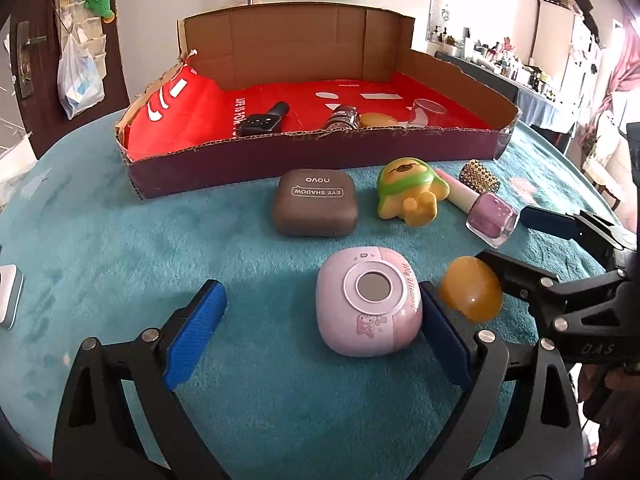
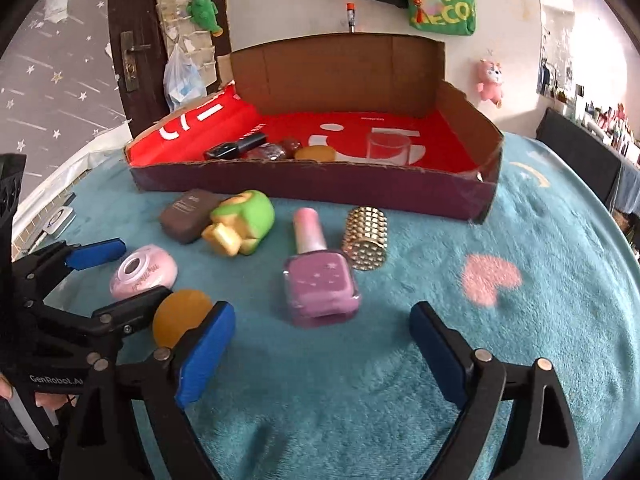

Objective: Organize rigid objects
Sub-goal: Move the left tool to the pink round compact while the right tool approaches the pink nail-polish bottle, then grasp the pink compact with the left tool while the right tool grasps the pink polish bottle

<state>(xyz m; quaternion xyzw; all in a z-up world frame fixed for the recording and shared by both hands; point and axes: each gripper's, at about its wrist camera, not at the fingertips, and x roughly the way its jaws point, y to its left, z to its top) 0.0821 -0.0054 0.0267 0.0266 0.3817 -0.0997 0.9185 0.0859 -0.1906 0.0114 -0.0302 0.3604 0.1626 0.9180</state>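
Spread left gripper point(image 1: 320, 336) around pink case point(image 1: 370, 300), amber ball point(image 1: 472, 288) beside; right gripper point(image 2: 322, 354) spread.

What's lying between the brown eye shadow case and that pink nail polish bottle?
A yellow toy figure with a green hood lies between the brown eye shadow case and the pink nail polish bottle. Both wrist views show it, the left most clearly.

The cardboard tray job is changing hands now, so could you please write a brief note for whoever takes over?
Left gripper: open, fingers either side of the pink compact, not gripping.
Right gripper: open, empty, nearest the nail polish bottle.
Done: smartwatch, small jar and clear cup in the cardboard tray.
Left on the cloth: compact, amber ball, eye shadow case, green-hooded toy, nail polish, studded cylinder.
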